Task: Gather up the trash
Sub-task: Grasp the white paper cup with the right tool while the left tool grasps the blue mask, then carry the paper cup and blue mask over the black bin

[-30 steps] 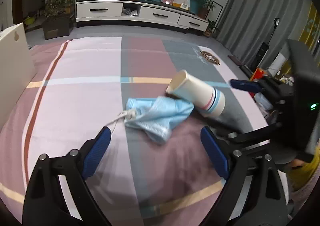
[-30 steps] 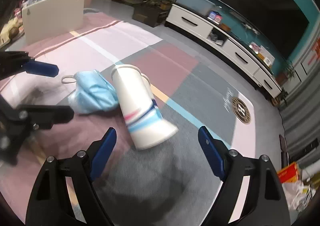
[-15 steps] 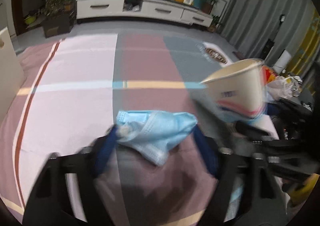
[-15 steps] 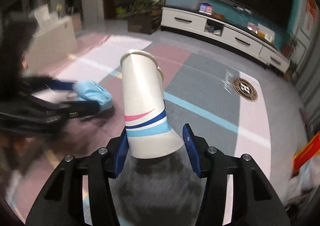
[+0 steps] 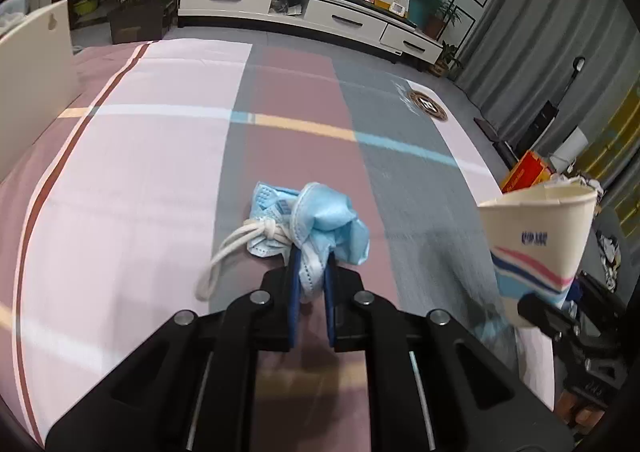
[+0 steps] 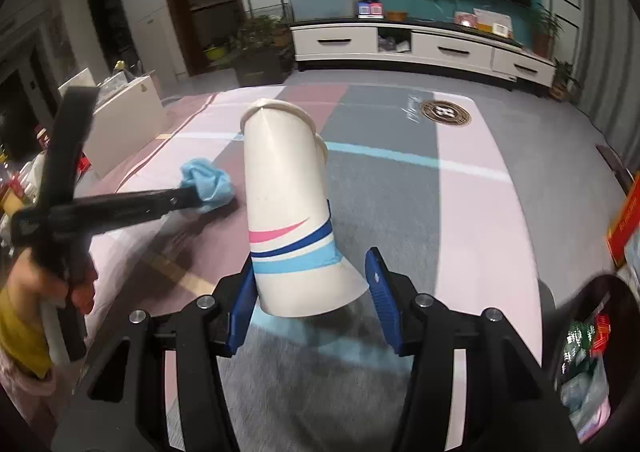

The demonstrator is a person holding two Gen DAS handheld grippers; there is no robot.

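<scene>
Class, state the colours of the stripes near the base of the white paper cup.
Pink, dark blue and light blue on the paper cup; clearest in the right wrist view.

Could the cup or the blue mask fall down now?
Maybe. The right gripper pinches the paper cup only at its base, which looks squashed, so it could slip. The left gripper clamps just a fold of the blue mask; its ear loop dangles and might snag the bedspread.

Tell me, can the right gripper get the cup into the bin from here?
Probably yes. The right gripper holds the cup lifted off the bedspread, and the open bin sits low to its right with nothing visible between.
</scene>
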